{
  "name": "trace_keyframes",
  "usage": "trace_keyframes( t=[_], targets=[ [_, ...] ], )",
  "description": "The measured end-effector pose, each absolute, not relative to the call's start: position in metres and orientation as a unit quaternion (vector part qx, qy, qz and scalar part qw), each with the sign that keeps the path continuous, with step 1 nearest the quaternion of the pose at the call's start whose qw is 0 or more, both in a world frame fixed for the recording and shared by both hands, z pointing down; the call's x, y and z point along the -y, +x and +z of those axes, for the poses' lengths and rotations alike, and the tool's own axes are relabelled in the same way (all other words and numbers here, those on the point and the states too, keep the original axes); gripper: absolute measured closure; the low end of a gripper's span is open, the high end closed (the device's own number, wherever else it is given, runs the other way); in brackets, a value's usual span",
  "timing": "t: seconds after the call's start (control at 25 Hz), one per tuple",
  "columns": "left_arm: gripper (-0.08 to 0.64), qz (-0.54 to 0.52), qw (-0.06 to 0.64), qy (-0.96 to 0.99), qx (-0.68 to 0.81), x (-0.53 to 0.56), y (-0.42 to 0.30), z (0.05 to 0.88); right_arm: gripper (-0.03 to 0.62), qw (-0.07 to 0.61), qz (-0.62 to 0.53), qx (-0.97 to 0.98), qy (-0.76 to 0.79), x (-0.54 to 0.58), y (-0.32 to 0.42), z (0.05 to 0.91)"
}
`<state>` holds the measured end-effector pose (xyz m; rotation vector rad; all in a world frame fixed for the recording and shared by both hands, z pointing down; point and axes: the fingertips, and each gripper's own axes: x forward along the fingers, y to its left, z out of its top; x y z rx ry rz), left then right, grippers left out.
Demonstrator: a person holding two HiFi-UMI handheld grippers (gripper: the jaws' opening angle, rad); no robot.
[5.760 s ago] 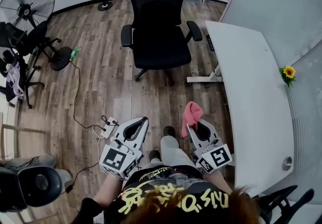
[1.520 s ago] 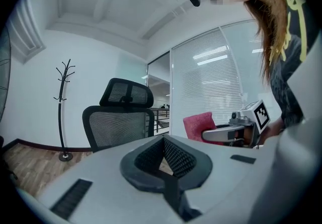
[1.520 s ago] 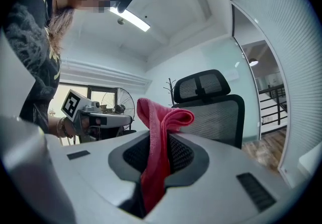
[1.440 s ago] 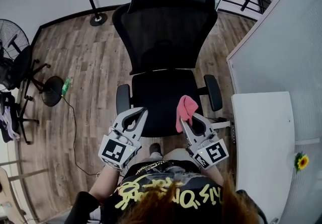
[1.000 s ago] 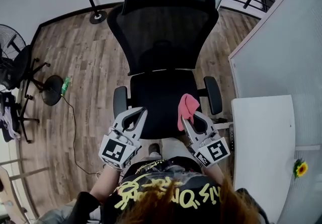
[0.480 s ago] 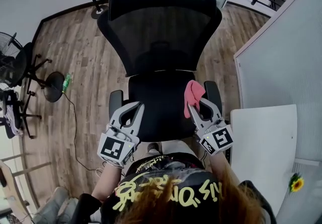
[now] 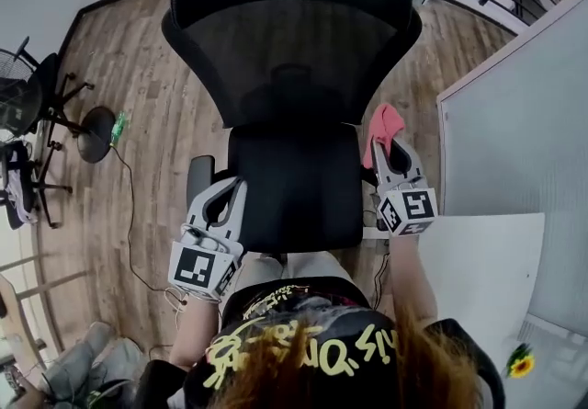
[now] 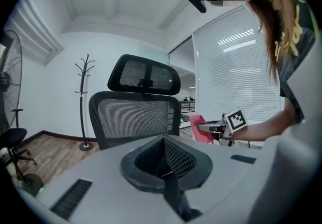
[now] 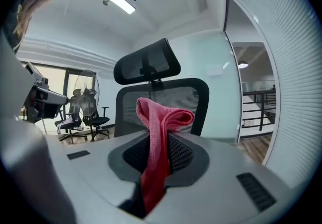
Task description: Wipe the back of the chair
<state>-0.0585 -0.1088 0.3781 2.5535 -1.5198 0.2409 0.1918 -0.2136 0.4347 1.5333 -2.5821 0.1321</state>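
My right claw [image 7: 393, 152] is clamped on the pink cloth [image 9: 160, 132] at mid-length (soft, light, probably floppy). My left claw [image 7: 223, 202] is closed, empty. The chair's mesh back [image 7: 292, 58] stands just ahead.

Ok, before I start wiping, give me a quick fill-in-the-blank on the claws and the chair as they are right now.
The right claw is shut on a ___ cloth.
The left claw is shut and holds ___.
The chair back is made of black ___.
Missing words: pink; nothing; mesh.
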Motion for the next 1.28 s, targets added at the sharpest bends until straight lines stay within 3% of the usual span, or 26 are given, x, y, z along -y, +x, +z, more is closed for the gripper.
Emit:
trace_keyframes(
  t=[0.4, 0.88, 1.28],
  targets=[
    [0.571, 0.086, 0.080, 0.825, 0.553, 0.111, -0.060, 0.381, 0.531, 0.098, 0.059, 0.842, 0.527, 0.256, 0.222, 0.482],
    [0.571, 0.092, 0.076, 0.849, 0.514, 0.140, -0.045, 0.387, 0.531, 0.085, 0.047, 0.802, 0.589, 0.313, 0.247, 0.486],
    [0.571, 0.089, 0.079, 0.858, 0.499, 0.151, -0.038, 0.384, 0.531, 0.158, 0.037, 0.795, 0.584, 0.347, 0.227, 0.539]
  ],
)
